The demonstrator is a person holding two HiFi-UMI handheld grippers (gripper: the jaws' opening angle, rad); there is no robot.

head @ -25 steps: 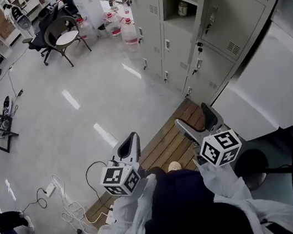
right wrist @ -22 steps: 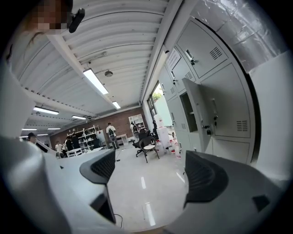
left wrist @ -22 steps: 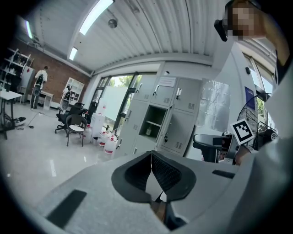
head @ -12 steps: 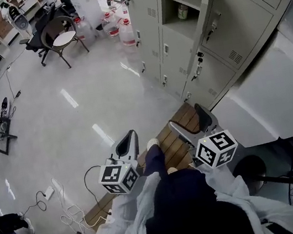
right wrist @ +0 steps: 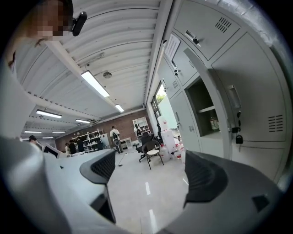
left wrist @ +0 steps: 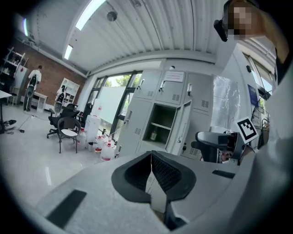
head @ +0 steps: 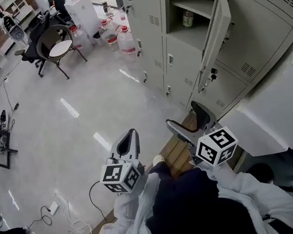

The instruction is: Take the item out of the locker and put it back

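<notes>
A grey locker bank [head: 267, 36] stands at the upper right; one compartment is open, its door [head: 215, 34] swung out. Inside on the lower shelf sits a small jar [head: 188, 18], also seen as the jar [left wrist: 153, 135] and the jar [right wrist: 214, 123]. My left gripper [head: 129, 140] is shut with nothing between its pads, held low in front of the person. My right gripper [head: 188, 121] stands open and empty, well short of the locker; the right gripper [right wrist: 149, 171] frames bare floor. The left gripper [left wrist: 151, 170] points toward the open compartment.
Wooden planks [head: 175, 150] lie under the person's feet. A black chair [head: 56, 48] and several water jugs [head: 124, 38] stand beside the lockers at the back. Cables [head: 63, 218] lie on the floor at lower left. People stand far off by shelves [right wrist: 98, 139].
The person has stepped toward the lockers; the open compartment and its door appear nearer and larger. Both grippers kept their places before the body, jaws unchanged.
</notes>
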